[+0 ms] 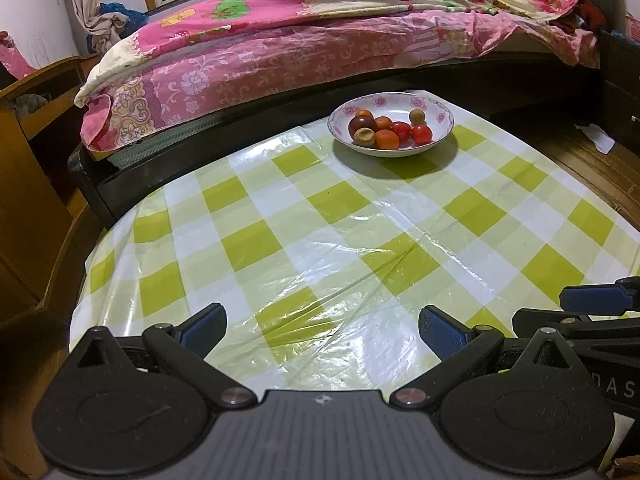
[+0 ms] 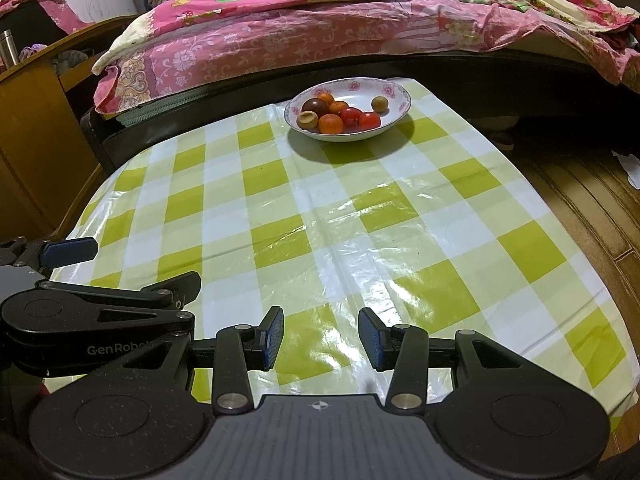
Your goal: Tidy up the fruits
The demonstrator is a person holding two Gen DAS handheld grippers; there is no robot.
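Left wrist view: one bowl point(image 1: 391, 151) holds eight fruits point(image 1: 386, 139) beside bed point(image 1: 280, 60); both grippers point(image 1: 322, 330) point(image 2: 320, 338) apart, empty.

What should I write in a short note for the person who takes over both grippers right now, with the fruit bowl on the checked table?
Left gripper: open, empty, low over the near edge of the green-and-white checked plastic tablecloth.
Right gripper: open but narrower, empty, beside the left one.
Fruits: all seen fruits lie in the white shallow ceramic bowl with pink flowers at the far table edge, by the bed: orange round fruits, red tomatoes, a dark purple fruit, small brown fruits.
Done: no fruit lies on the cloth.
Left: possibly nothing; otherwise, sorting inside the bowl.
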